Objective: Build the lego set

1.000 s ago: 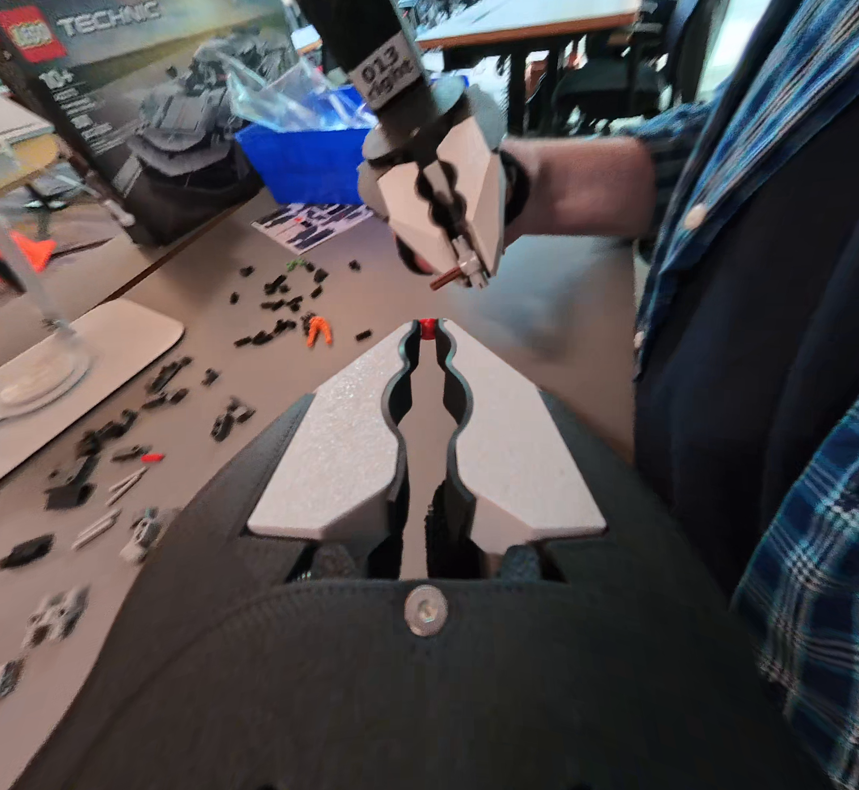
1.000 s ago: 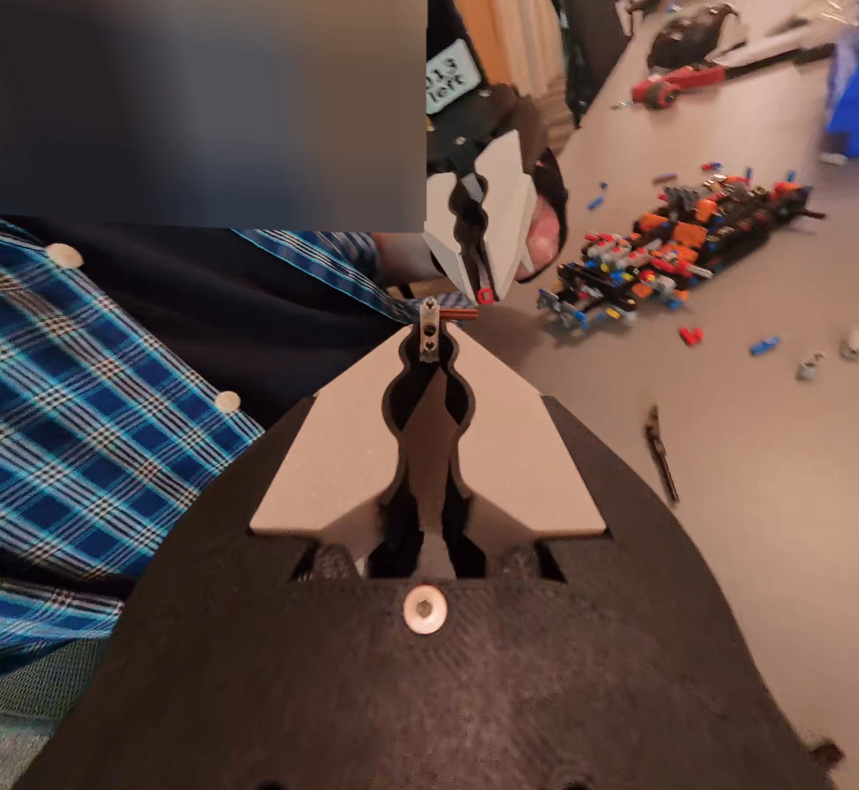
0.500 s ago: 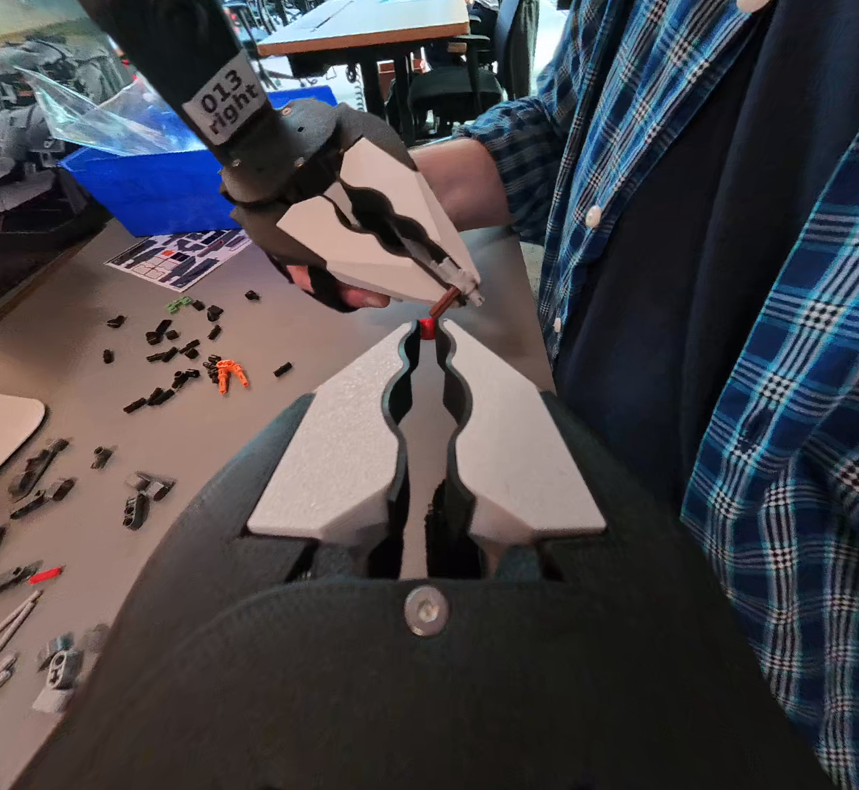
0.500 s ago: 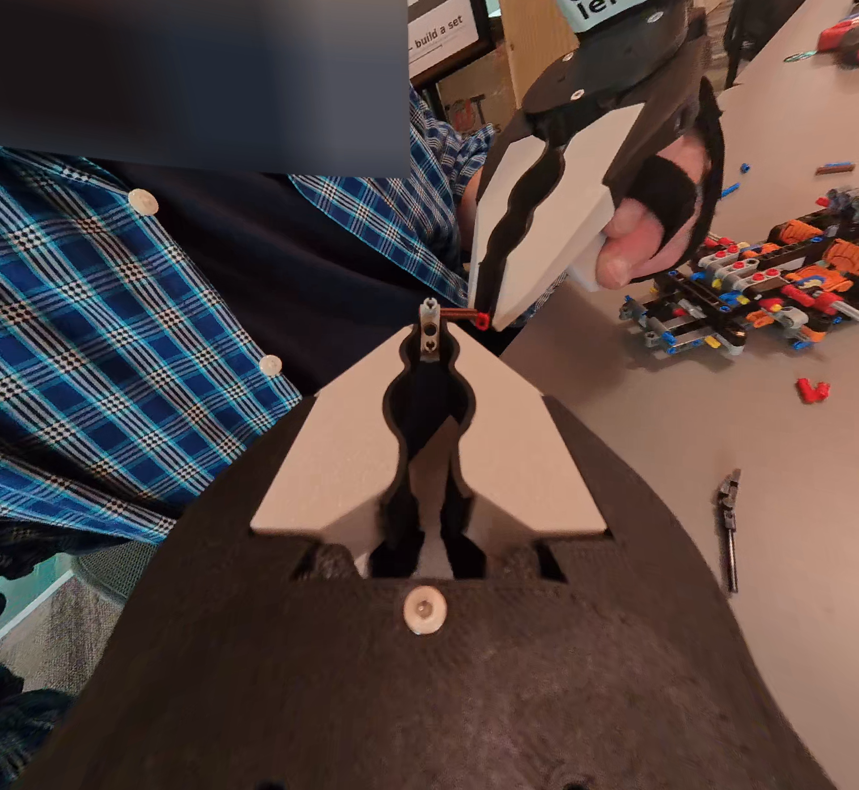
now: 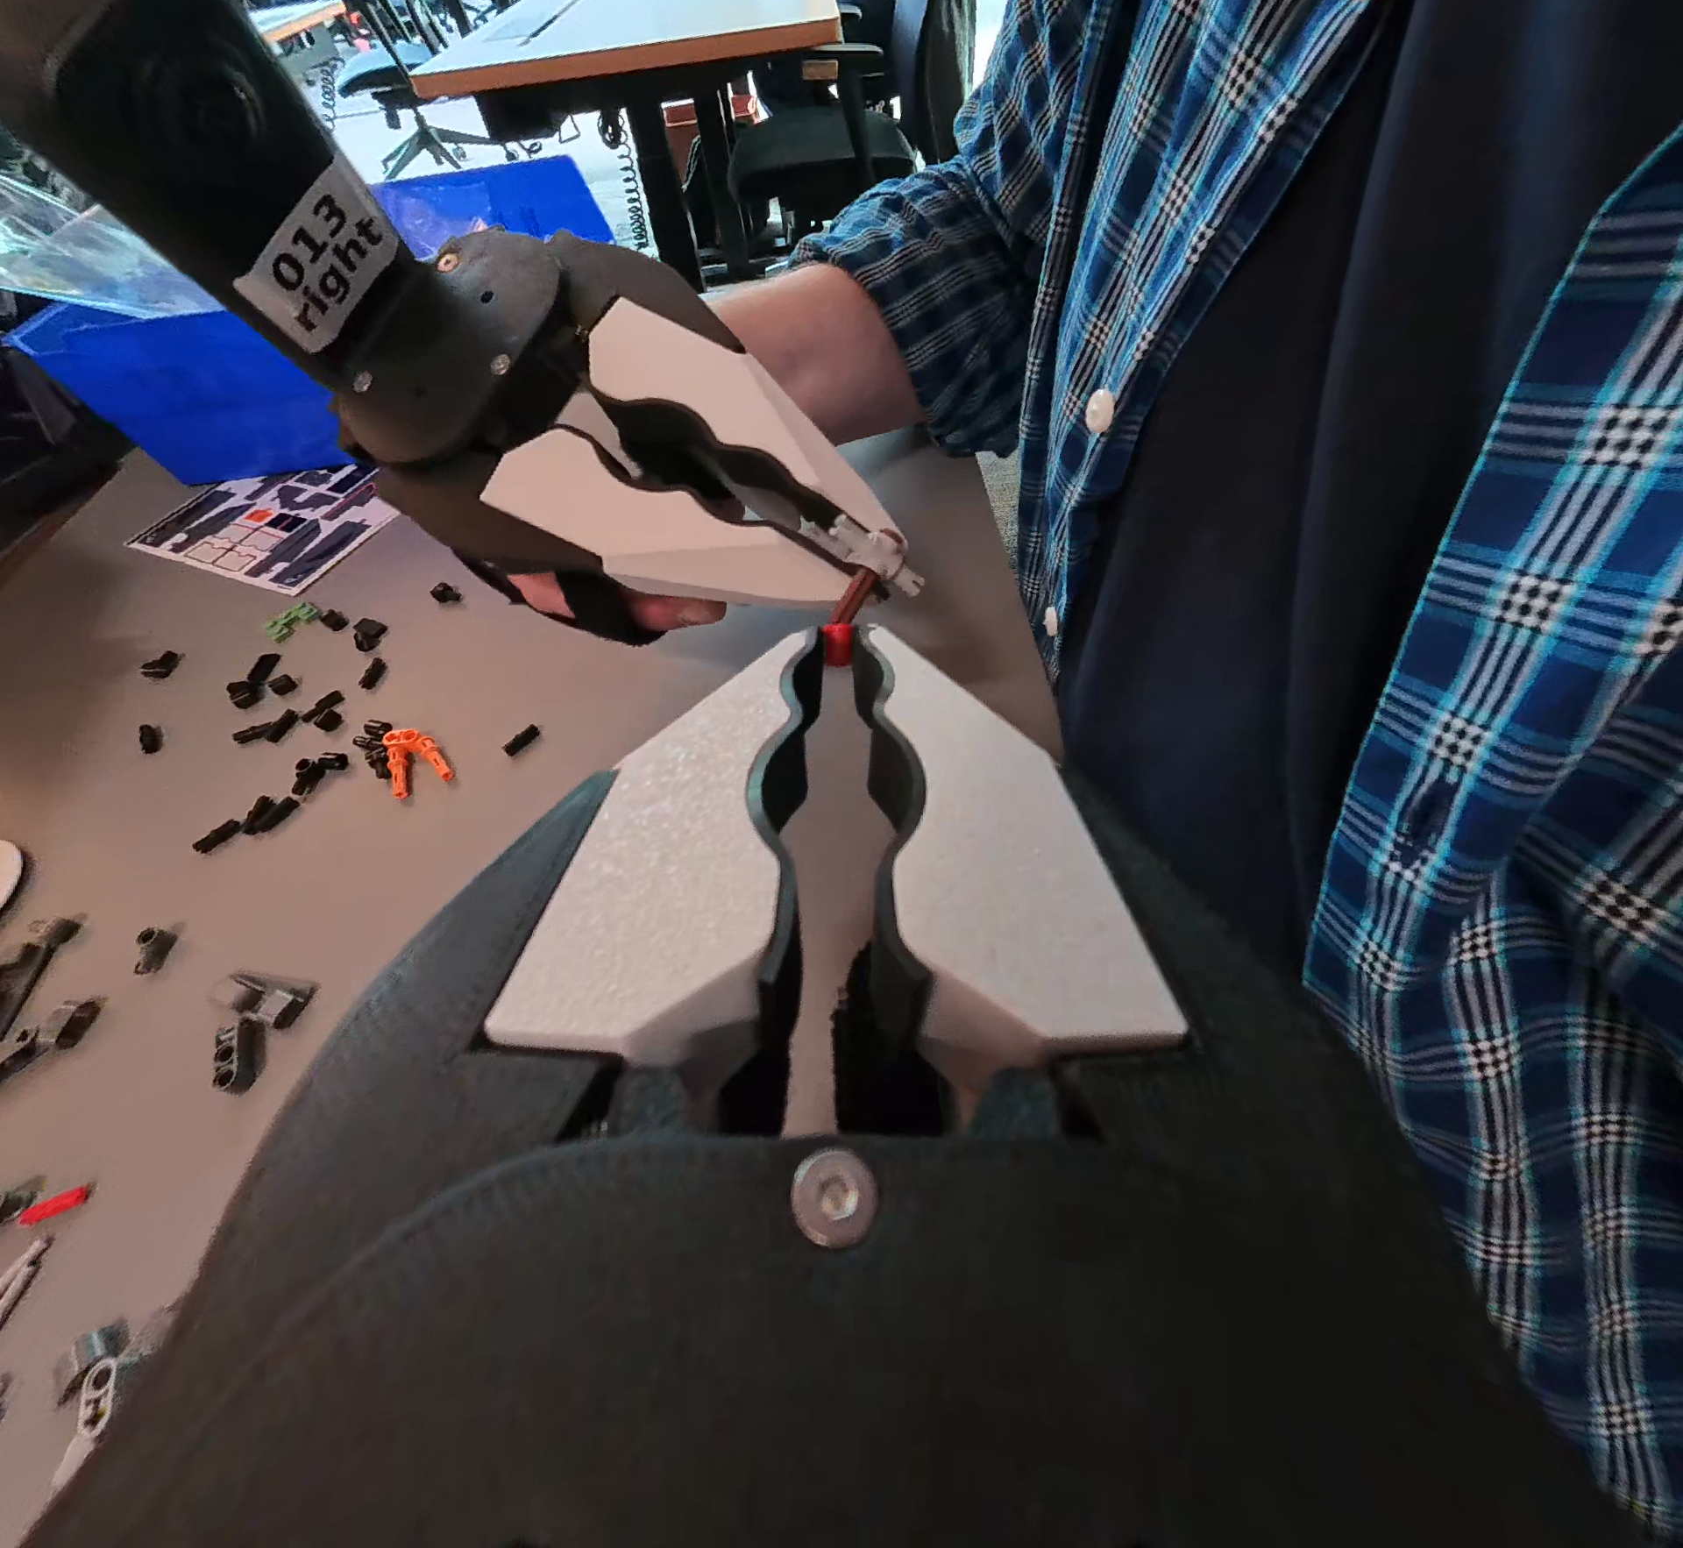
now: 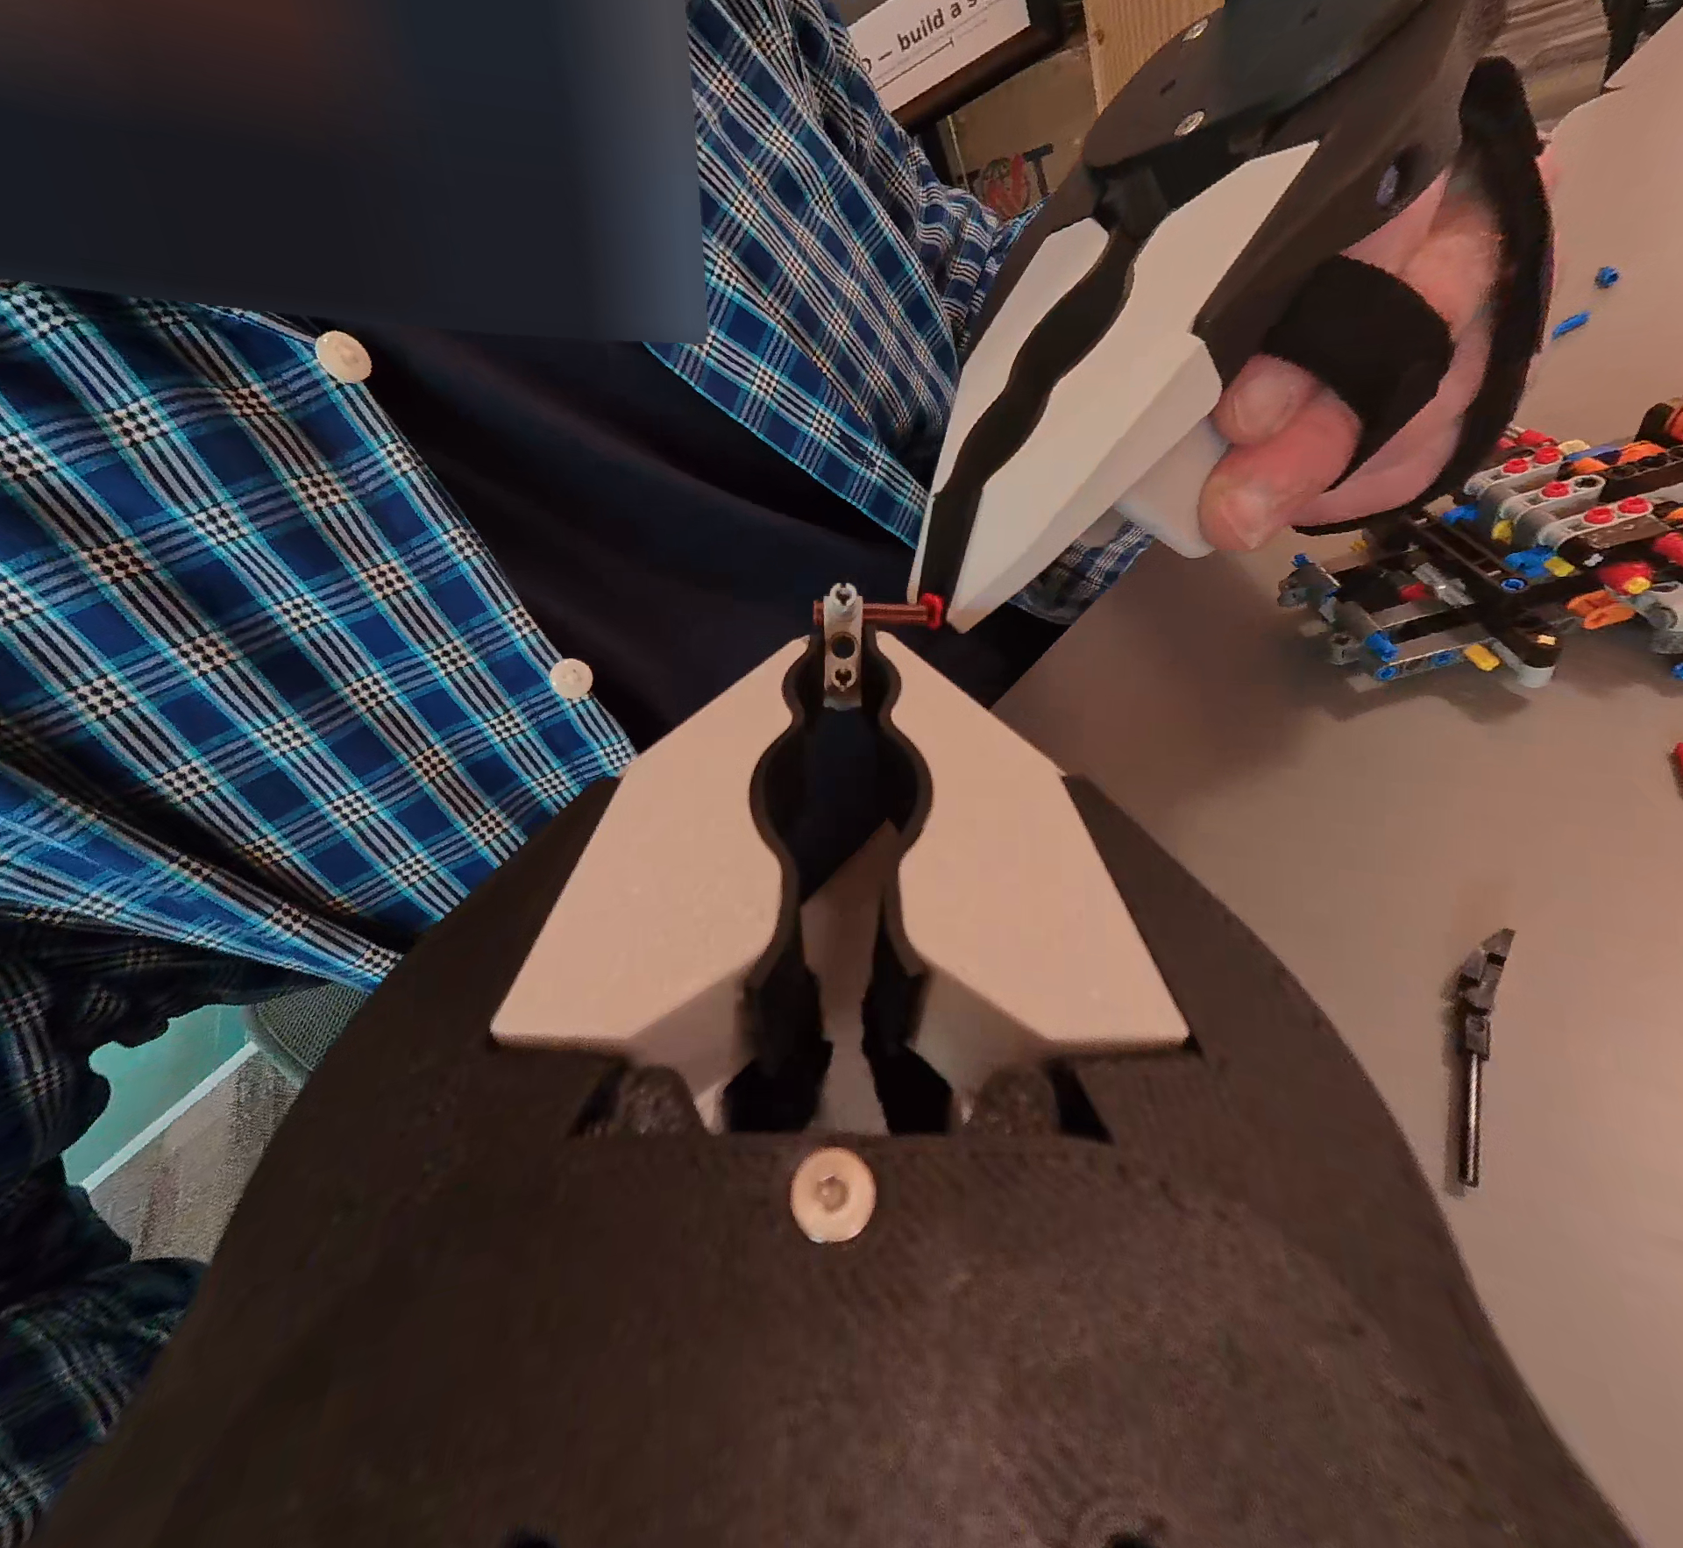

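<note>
While both grippers meet in mid-air in front of a person in a blue plaid shirt (image 5: pixel 1503 685), loose parts lie strewn over the grey table (image 5: pixel 565 685) below. In the left wrist view, going left to right: small black pieces (image 5: pixel 273 721) lie scattered toward the table's left side, a green piece (image 5: pixel 291 621) and an orange piece (image 5: pixel 412 753) among them, with a printed sheet (image 5: pixel 264 516) and a blue bin (image 5: pixel 182 375) near the far edge. The right gripper (image 5: pixel 879 562) reaches in from the upper left, its fingers nearly together and clamped on a small grey beam (image 5: pixel 865 550); a brown axle (image 5: pixel 856 598) runs from that beam down to a red bush (image 5: pixel 838 646), which the left gripper (image 5: pixel 838 648) pinches at its very tips, jaws drawn narrow. In the right wrist view the shirt fills the left side; the grey beam (image 6: pixel 842 639) stands upright in the right gripper (image 6: pixel 842 657), the brown axle (image 6: pixel 888 614) pokes sideways through its top hole, and the red bush (image 6: pixel 929 607) sits on the axle's end, held by the left gripper (image 6: pixel 938 607), whose body hides part of the table behind it. Farther right, a partly built model (image 6: pixel 1503 557) in black, orange, red and blue lies toward the table's far side, and a dark axle-like part (image 6: pixel 1475 1049) lies alone near the right edge.
</note>
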`<act>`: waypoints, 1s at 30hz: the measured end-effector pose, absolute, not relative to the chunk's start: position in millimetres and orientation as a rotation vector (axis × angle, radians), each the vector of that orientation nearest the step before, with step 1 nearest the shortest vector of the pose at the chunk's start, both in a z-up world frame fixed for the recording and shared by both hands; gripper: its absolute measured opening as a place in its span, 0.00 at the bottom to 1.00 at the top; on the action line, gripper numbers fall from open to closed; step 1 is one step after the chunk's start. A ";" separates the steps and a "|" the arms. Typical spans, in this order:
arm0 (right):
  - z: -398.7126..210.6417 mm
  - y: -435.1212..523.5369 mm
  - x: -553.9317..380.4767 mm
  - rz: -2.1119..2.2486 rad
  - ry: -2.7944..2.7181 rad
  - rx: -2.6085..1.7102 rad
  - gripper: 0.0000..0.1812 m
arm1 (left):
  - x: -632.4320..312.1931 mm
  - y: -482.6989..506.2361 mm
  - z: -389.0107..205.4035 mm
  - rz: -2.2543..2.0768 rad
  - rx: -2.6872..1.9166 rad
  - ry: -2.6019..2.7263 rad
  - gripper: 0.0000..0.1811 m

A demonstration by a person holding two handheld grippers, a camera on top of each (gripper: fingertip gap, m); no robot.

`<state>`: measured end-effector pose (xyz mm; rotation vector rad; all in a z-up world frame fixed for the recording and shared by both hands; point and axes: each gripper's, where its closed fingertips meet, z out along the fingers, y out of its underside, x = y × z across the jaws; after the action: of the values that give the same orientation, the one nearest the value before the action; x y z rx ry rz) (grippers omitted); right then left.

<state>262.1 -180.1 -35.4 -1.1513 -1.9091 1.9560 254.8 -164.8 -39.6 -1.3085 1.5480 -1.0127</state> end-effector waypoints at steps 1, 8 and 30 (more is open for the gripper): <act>-35.1 -179.8 262.2 1.966 -1.910 -1.150 0.03 | 255.3 -165.6 -39.5 -1.015 -1.303 1.554 0.03; -38.9 -180.6 263.2 2.030 -1.940 -1.143 0.03 | 256.5 -167.9 -41.4 -1.011 -1.289 1.599 0.03; -156.2 -180.0 287.4 1.178 -2.574 -1.307 0.03 | 261.2 -165.4 -123.6 -0.720 -1.610 1.823 0.03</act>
<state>287.4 -180.0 -156.2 -1.3069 -2.5739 1.1776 261.2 -165.4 -123.6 -1.6101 1.8227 -0.7201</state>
